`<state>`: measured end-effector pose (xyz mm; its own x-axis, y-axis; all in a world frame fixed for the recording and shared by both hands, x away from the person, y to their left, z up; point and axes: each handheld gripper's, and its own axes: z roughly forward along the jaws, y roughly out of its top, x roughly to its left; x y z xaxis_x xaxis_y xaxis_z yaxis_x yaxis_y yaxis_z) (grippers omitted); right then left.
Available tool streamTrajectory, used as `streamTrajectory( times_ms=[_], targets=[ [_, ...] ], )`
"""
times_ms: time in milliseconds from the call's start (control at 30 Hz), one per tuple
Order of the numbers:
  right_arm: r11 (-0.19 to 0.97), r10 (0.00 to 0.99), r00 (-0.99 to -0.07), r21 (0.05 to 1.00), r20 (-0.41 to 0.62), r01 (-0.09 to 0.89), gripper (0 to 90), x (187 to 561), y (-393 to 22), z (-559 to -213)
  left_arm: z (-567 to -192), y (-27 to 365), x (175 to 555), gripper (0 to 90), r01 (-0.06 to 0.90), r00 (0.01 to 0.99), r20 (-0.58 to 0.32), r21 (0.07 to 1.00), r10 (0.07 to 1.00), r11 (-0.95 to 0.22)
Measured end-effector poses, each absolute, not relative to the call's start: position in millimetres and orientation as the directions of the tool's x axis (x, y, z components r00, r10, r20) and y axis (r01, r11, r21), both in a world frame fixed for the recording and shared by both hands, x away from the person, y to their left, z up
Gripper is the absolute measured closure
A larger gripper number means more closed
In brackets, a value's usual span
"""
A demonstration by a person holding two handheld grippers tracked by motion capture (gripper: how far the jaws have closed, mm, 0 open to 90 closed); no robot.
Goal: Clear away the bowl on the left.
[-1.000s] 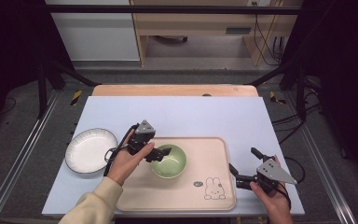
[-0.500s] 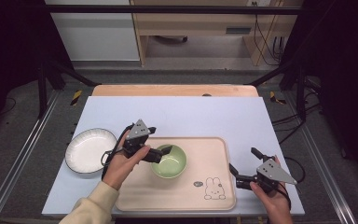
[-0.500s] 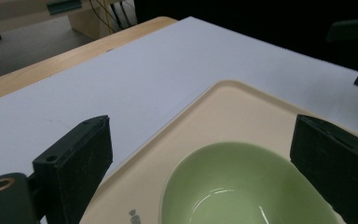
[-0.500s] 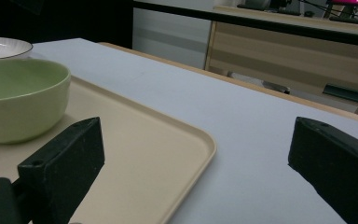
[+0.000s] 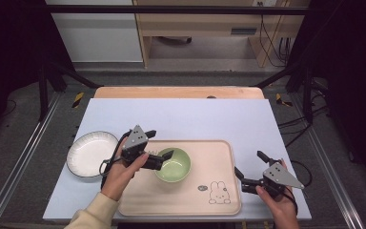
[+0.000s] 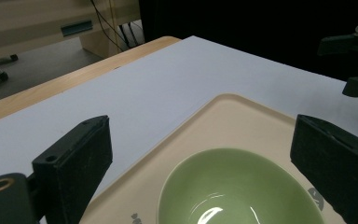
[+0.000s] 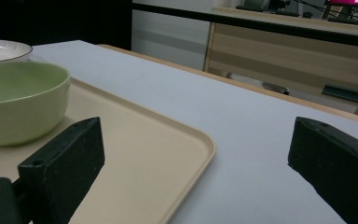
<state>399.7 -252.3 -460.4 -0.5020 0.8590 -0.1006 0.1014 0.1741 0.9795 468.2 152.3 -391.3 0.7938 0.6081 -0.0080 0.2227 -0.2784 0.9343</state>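
Beneath left gripper (image 5: 159,155), green bowl (image 6: 240,191) cut off, tray (image 6: 242,116) cropped

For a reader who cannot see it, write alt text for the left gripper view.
A green bowl sits on a cream tray, framed by the left gripper and its open black fingers. The tray lies on a pale table, and the right gripper shows at the far edge.

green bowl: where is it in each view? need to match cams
High view: green bowl at centre, on the left half of the tray.
Left gripper view: bottom centre, between the jaws.
Right gripper view: far left, mid-height.
Shared landmark: the beige tray under the bowl.
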Motion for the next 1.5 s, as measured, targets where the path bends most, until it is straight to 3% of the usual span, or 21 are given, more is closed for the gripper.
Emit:
streamTrajectory(
  times_ms=[733,1500],
  targets=[
    [0.179,0.857,-0.505,0.978,-0.104,0.103,3.4,400,-251,-461,-407,209,461,5.5,0.157,0.744,0.005,0.971,0.668,-0.182],
    [0.182,0.857,-0.504,0.978,-0.107,0.102,3.4,400,-252,-461,-438,268,452,5.4,0.194,0.643,-0.042,0.975,0.765,-0.110]
  ],
)
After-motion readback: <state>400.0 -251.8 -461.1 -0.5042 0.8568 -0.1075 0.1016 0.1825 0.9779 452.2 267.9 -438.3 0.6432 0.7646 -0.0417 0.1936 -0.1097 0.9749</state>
